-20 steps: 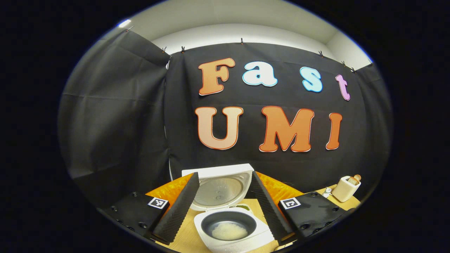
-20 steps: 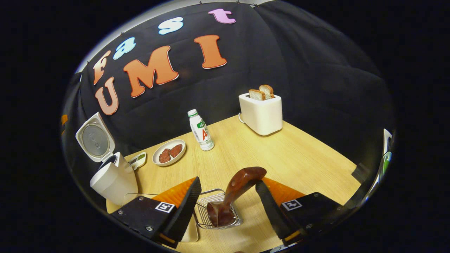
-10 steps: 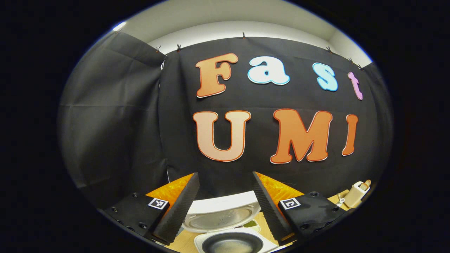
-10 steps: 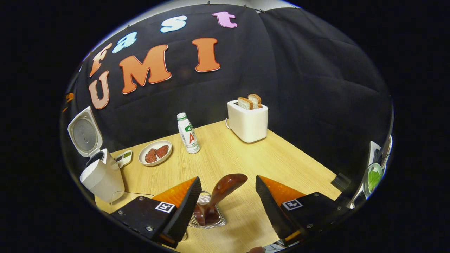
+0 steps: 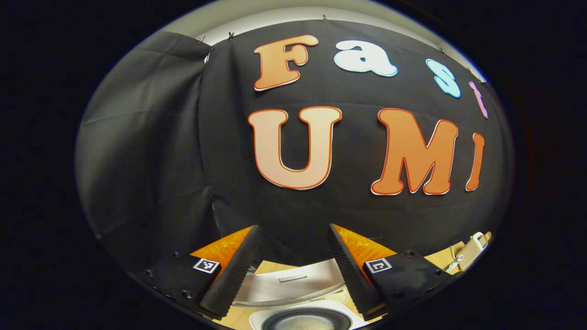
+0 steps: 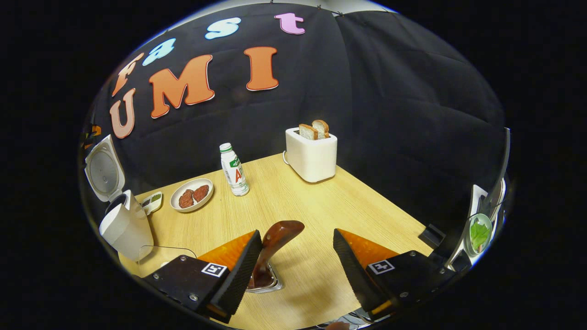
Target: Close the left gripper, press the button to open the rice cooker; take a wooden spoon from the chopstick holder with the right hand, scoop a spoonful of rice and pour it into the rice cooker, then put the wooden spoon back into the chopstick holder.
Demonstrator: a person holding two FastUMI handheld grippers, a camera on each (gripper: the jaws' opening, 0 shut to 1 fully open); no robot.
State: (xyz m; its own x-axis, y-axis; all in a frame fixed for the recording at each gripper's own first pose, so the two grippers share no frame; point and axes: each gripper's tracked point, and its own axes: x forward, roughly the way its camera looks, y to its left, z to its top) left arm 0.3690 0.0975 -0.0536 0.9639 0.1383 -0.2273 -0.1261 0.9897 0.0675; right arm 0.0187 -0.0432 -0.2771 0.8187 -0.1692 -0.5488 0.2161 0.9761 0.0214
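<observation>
One light wooden desk carries everything, backed by the black cloth wall. One white rice cooker stands at the desk's left edge with its lid raised and its dark inner pot exposed, so the opening step reads as done. One white toaster sits at the far corner with two bread slices in its slots; one white bottle stands between it and one plate bearing two brown patties, and a small dish lies between plate and cooker. One wire chopstick holder stands near the desk's front edge, and one wooden spoon leans in it, handle end up and tilted right, just beside the near finger. The right gripper hangs over the holder with jaws wide and nothing between them; the left gripper sits above the cooker, jaws likewise wide and empty. The spoon should be stiff, light and, judging by its glossy finish, rather slippery; the upper handle offers the best purchase if it is to be taken up, gripped across its width. The holder looks light and may shift or tip. Whether rice has been scooped cannot be told.
</observation>
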